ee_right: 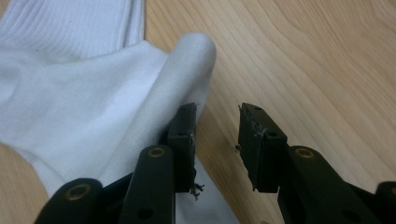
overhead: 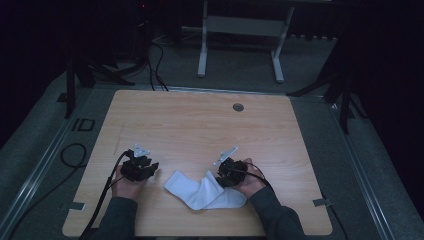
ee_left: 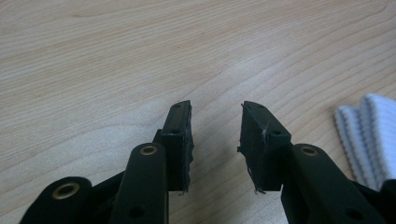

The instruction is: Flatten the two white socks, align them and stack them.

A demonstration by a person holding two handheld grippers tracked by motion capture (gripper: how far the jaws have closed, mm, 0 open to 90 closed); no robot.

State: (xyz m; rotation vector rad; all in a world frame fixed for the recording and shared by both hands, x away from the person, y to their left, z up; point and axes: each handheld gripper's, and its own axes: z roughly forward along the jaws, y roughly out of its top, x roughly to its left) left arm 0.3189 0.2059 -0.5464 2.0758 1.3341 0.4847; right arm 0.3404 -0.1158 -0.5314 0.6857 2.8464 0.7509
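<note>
A white sock point(overhead: 202, 191) lies folded on the wooden table point(overhead: 200, 125) near its front edge, between the two hands. My left gripper point(overhead: 141, 166) rests low over the bare wood just left of the sock, jaws open and empty point(ee_left: 216, 135); the sock's ribbed cuff point(ee_left: 369, 135) shows at the right edge of the left gripper view. My right gripper point(overhead: 227, 172) sits at the sock's right end, jaws open point(ee_right: 217, 140). Its left jaw lies against a raised fold of the sock point(ee_right: 182, 79), and only wood shows in the gap between the jaws.
A round cable grommet point(overhead: 238, 107) is set in the table's far side. Beyond the table stands a white metal frame point(overhead: 240, 40) on grey carpet, with black cables point(overhead: 155, 65) trailing to the left. Black stands flank both sides.
</note>
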